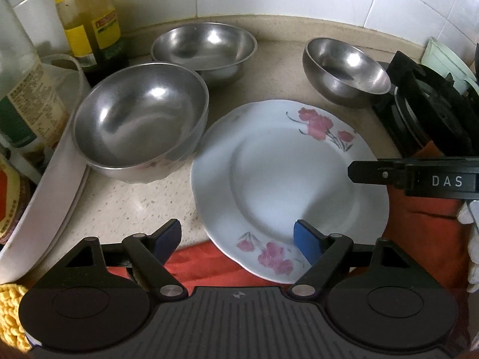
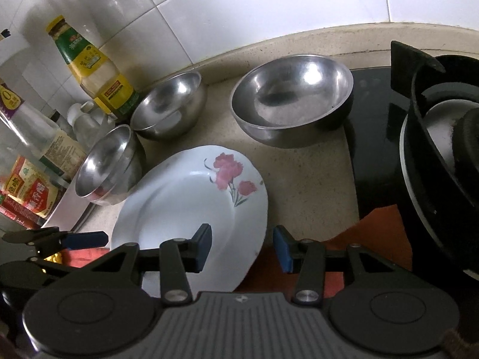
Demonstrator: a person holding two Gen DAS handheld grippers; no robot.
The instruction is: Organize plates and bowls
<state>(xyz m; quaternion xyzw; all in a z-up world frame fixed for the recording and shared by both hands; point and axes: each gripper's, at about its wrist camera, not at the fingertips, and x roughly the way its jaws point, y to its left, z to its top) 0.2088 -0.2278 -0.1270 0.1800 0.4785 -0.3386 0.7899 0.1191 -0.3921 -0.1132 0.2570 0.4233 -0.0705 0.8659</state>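
**Nothing sorted yet — both grippers are only getting close**

Between the blue fingers of the left gripper (image 1: 238, 243) sits the near edge of the white plate (image 1: 287, 179) with pink flowers. That plate lies flat on the counter (image 1: 125, 206), and its near rim hangs over a red cloth (image 1: 194, 260). The left gripper's fingers are spread wide, one over the plate and one off its left side, and they hold nothing.

The right gripper (image 2: 242, 249) has its fingers partly apart. One finger is over the plate and the other is just off its right edge, so the rim is in the gap. I do not see the pads pressing on it, so I think the plate is not gripped yet.

Past the fingers are three shiny metal bowls, each standing alone. A big bowl (image 1: 139, 119) touches the plate's left side. Another bowl (image 1: 203, 49) is behind it by the wall. A small bowl (image 1: 347, 71) is far off to the right, tipped up against the black stove (image 1: 431, 110).

So I think the job is just starting — no bowl is inside another, and the plate has not been lifted. Left to do: pick up the plate, stack the bowls, and put them in one spot. Bottles (image 1: 89, 24) crowd the left side, so bowls should be moved with care.
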